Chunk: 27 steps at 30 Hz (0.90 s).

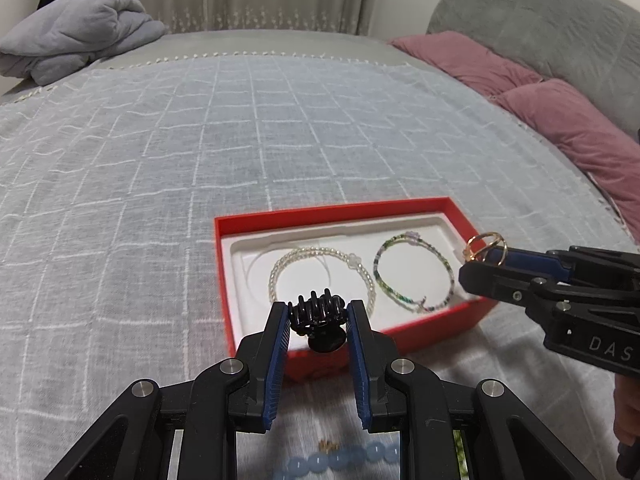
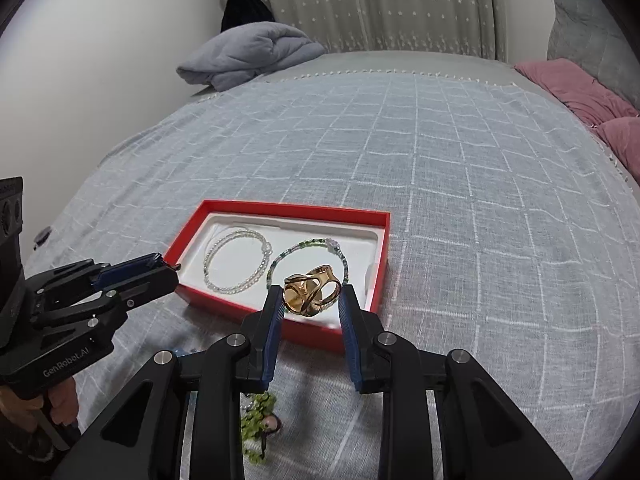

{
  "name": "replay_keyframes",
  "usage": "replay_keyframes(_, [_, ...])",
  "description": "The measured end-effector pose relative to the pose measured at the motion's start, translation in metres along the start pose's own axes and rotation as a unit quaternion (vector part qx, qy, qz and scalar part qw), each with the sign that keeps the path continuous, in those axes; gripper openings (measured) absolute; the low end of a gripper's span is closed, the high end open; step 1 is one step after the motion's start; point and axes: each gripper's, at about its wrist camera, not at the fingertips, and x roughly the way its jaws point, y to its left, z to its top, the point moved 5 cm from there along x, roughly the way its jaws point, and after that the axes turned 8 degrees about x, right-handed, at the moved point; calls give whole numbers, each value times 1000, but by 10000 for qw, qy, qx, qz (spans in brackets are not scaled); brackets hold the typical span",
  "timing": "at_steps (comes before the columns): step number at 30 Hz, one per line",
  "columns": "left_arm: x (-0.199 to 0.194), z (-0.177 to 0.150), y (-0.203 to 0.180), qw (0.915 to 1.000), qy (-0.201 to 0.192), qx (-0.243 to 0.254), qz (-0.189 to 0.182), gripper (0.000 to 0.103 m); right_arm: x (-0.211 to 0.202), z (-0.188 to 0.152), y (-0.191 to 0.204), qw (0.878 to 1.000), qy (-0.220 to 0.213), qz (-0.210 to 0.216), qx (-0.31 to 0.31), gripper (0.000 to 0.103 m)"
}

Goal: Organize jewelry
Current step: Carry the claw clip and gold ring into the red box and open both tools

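My left gripper [image 1: 318, 312] is shut on a black claw hair clip [image 1: 318, 320], held over the near edge of a red box [image 1: 320, 213] with a white insert. Inside the box lie a pearl bracelet [image 1: 320, 276] and a green beaded bracelet [image 1: 414, 276]. My right gripper [image 2: 312, 296] is shut on a gold ring piece [image 2: 312, 290], just above the box's near right part [image 2: 384, 248]. In the left wrist view the right gripper [image 1: 486, 256] comes in from the right with the gold ring piece [image 1: 486, 245] at its tip. The left gripper [image 2: 160, 266] shows at the left in the right wrist view.
The box rests on a bed with a grey checked cover [image 1: 200, 152]. A blue bead bracelet [image 1: 344, 456] and a green leafy piece [image 2: 260, 412] lie on the cover near me. A folded grey blanket [image 1: 80, 36] sits far left, pink pillows [image 1: 560, 120] at the right.
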Motion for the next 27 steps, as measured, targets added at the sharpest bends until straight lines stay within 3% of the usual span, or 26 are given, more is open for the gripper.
replay_keyframes(20, [36, 8, 6, 9998, 153, 99, 114, 24, 36, 6, 4, 9989, 215, -236, -349, 30])
replay_keyframes(24, [34, 8, 5, 9997, 151, 109, 126, 35, 35, 7, 4, 9990, 220, -193, -334, 30])
replay_keyframes(27, [30, 10, 5, 9998, 110, 103, 113, 37, 32, 8, 7, 9991, 168, -182, -343, 31])
